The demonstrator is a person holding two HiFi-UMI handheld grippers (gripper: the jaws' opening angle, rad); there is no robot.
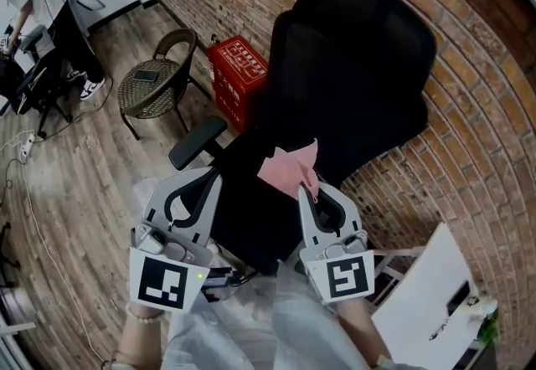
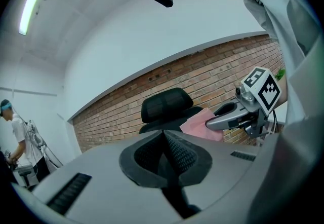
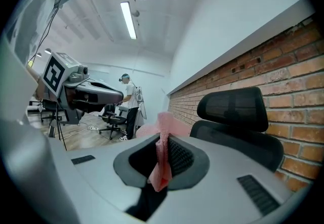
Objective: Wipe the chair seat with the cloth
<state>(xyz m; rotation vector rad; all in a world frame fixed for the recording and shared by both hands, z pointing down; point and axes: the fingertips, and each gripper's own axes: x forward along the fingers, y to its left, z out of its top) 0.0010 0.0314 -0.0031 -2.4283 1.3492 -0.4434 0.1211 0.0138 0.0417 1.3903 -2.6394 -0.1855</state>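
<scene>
A black office chair stands against the brick wall, its seat point(image 1: 251, 184) below both grippers and its tall backrest point(image 1: 352, 67) behind them. A pink cloth point(image 1: 289, 166) hangs over the seat, and my right gripper point(image 1: 308, 191) is shut on its lower edge. In the right gripper view the cloth point(image 3: 162, 159) is pinched between the jaws and sticks up past them. My left gripper point(image 1: 213, 177) hovers over the seat's left side, shut with nothing in it. In the left gripper view its jaws meet, with the chair's headrest point(image 2: 167, 106) and cloth point(image 2: 200, 124) beyond.
The chair's left armrest point(image 1: 197, 142) juts out near my left gripper. A wicker chair point(image 1: 159, 84) holding a phone and a red box point(image 1: 239, 75) stand behind on the wooden floor. A white bag point(image 1: 435, 293) sits at the lower right. A person point(image 1: 25, 0) works far left.
</scene>
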